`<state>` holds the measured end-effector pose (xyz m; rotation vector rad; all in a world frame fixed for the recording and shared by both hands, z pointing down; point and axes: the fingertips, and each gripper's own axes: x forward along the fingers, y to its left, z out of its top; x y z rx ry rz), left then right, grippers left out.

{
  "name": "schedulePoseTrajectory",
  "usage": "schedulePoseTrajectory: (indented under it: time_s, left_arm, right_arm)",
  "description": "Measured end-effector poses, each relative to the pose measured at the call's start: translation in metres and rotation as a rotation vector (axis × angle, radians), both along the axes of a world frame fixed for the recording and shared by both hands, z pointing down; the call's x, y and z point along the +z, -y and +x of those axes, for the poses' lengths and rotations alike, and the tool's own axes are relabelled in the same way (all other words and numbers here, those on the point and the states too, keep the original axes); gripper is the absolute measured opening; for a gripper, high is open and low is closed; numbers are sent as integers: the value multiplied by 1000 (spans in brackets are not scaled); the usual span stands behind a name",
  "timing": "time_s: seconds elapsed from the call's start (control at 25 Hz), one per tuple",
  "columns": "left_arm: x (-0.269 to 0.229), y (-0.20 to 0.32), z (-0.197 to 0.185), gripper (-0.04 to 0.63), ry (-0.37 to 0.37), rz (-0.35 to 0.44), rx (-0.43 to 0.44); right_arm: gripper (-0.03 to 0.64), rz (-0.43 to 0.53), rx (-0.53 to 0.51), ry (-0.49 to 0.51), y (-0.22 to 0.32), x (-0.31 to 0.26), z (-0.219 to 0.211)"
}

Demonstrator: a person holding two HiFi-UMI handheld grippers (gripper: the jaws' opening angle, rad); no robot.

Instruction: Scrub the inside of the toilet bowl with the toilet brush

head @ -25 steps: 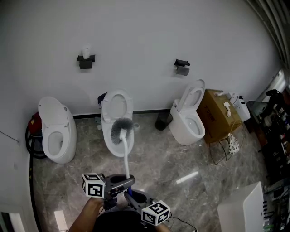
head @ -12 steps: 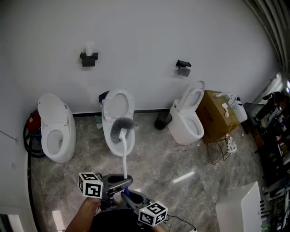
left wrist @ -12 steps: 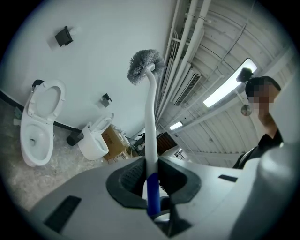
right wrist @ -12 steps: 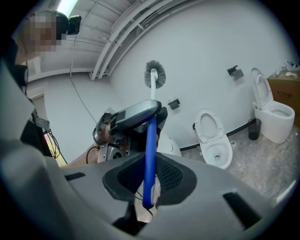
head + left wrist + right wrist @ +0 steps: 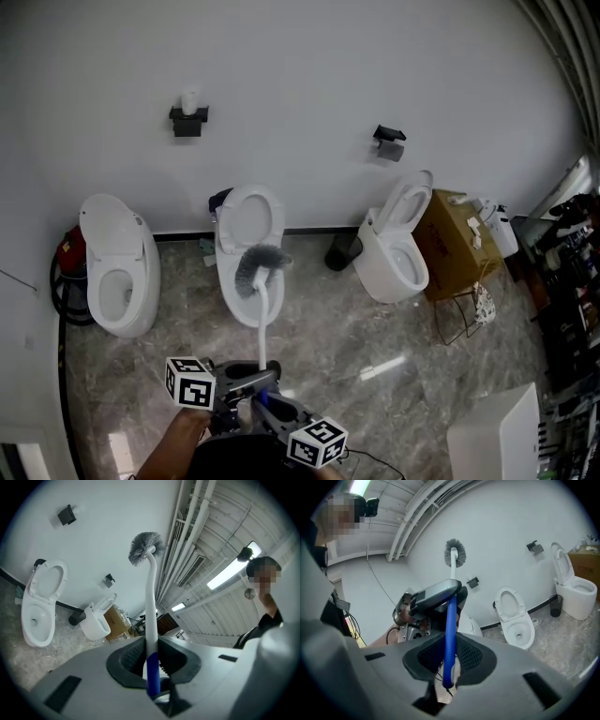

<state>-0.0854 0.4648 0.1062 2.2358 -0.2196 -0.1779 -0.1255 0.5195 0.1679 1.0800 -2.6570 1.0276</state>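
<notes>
The toilet brush (image 5: 260, 300) has a grey bristle head, a white shaft and a blue grip. It is held up in the air, and in the head view its head overlaps the bowl of the middle white toilet (image 5: 246, 217), whose lid is up. My left gripper (image 5: 249, 379) is shut on the shaft where white meets blue (image 5: 151, 660). My right gripper (image 5: 269, 404) is shut on the blue grip (image 5: 449, 634) just below the left one. In the left gripper view the brush head (image 5: 146, 547) stands clear of the toilet (image 5: 40, 603), against the wall.
A second toilet (image 5: 114, 267) stands at the left with a red object and black hose (image 5: 64, 277) beside it. A third toilet (image 5: 399, 251) stands at the right, next to a black bin (image 5: 339, 253) and a cardboard box (image 5: 457, 242). The floor is grey marble.
Both grippers stay shut on the brush and keep their hold. The whole head view has drifted slightly to the right; the brush head still overlaps the middle bowl.
</notes>
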Motion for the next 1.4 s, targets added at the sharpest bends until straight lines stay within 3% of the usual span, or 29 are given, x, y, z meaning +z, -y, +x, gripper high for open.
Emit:
schedulePoseTrajectory:
  time_s: [0.4, 0.88, 1.16, 1.4]
  left_arm:
    - [22, 82, 27, 58, 16, -33, -20]
    - [42, 215, 96, 58, 70, -85, -53]
    - [67, 269, 138, 58, 117, -148, -63]
    - [91, 303, 149, 58, 144, -199, -68]
  right_arm:
    - [64, -25, -16, 10, 80, 19, 28]
    - [64, -71, -53, 35, 209, 34, 96]
    - [64, -143, -69, 76, 260, 54, 136]
    - [64, -195, -75, 102, 291, 71, 146]
